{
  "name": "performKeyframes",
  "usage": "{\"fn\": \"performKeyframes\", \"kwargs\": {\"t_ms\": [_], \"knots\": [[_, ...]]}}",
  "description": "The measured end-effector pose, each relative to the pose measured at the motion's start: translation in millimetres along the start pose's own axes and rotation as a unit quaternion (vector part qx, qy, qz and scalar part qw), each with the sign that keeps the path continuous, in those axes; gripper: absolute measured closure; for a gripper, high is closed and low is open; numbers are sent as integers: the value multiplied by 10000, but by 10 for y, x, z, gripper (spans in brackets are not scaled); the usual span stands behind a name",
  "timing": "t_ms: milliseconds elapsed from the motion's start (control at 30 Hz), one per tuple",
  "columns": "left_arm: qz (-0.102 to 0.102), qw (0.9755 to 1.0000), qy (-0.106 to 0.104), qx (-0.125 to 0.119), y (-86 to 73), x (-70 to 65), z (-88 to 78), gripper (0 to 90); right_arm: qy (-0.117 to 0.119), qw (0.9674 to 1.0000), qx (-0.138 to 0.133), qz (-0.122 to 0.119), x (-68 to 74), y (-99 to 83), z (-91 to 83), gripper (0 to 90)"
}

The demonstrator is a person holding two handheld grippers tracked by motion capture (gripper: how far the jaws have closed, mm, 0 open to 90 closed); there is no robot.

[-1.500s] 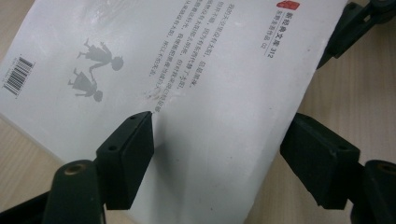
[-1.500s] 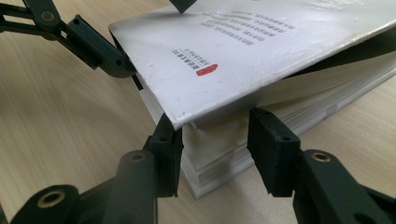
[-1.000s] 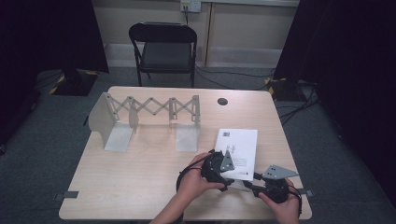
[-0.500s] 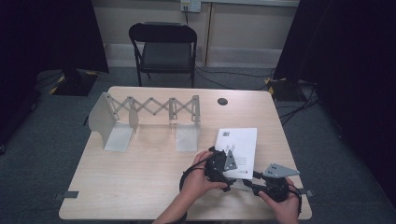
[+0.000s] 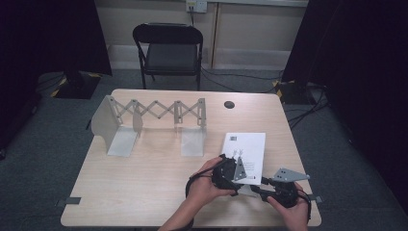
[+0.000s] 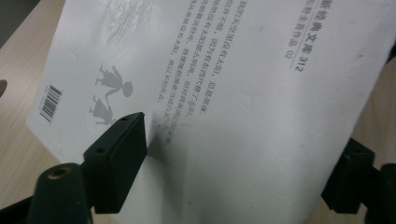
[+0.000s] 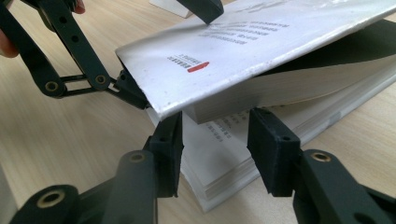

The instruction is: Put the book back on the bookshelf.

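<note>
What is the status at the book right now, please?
Left hand-held gripper on the lifted white paperback cover, jaws just closing. Right hand-held gripper open around the page block. Nothing in the way.

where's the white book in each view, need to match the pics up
High view: the book lies at the table's near right, just ahead of both hands.
Left gripper view: its white cover, with barcode and two small figures, spreads across most of the frame.
Right gripper view: it sits centre to right, cover lifted off the pages.
Shared landmark: the grey printed text on the cover.
</note>
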State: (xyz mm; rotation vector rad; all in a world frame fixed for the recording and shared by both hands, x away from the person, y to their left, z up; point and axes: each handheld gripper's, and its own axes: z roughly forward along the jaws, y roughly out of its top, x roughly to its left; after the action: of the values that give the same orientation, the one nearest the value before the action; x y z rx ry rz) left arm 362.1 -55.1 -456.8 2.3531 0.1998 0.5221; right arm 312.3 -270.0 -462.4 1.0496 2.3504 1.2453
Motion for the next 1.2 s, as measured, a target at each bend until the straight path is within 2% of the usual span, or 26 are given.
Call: {"fn": "performKeyframes", "kwargs": {"t_ms": [67,133,167,233,267,300,400,433,500,600,700,867,1033,1067,1200], "knots": [[40,10000,-23,-5,6,-4,-25,241,165,9998,-68,91,-15,4,-2,503],[100,9999,-17,53,26,-12,-41,273,247,9996,-72,81,-27,0,0,439],[146,9999,-16,87,40,-16,-48,285,205,9997,-93,43,-35,-11,-9,399],[90,9999,-18,110,64,-25,-62,312,200,9997,-120,-67,-53,-22,-33,365],[129,9998,-57,157,77,-3,-80,321,187,9997,-123,-124,-66,-26,-51,341],[89,9998,-77,152,80,6,-88,328,111,9997,-124,-180,-82,-36,-74,328],[66,9995,-179,260,115,43,-114,342,170,9996,-126,-200,-128,-74,-106,320],[144,9991,-210,350,135,58,-124,350,208,9995,-98,-218,-145,-91,-108,310],[175,9984,-261,466,165,71,-129,356,281,9992,-11,-272,-172,-126,-93,299],[142,9980,-333,511,189,90,-139,364,406,9984,78,-376,-192,-154,-70,299],[110,9978,-382,523,207,116,-160,375,368,9978,195,-523,-188,-169,-65,298],[-9,9972,-460,583,264,164,-215,414,358,9974,272,-567,-179,-193,-49,295],[-9,9965,-512,667,299,194,-233,427,338,9967,346,-656,-173,-221,-37,273],[16,9961,-543,689,306,208,-237,427,327,9967,331,-662,-177,-226,-39,263],[-101,9958,-597,684,345,263,-268,434,334,9967,292,-677,-180,-238,-42,245]]}}
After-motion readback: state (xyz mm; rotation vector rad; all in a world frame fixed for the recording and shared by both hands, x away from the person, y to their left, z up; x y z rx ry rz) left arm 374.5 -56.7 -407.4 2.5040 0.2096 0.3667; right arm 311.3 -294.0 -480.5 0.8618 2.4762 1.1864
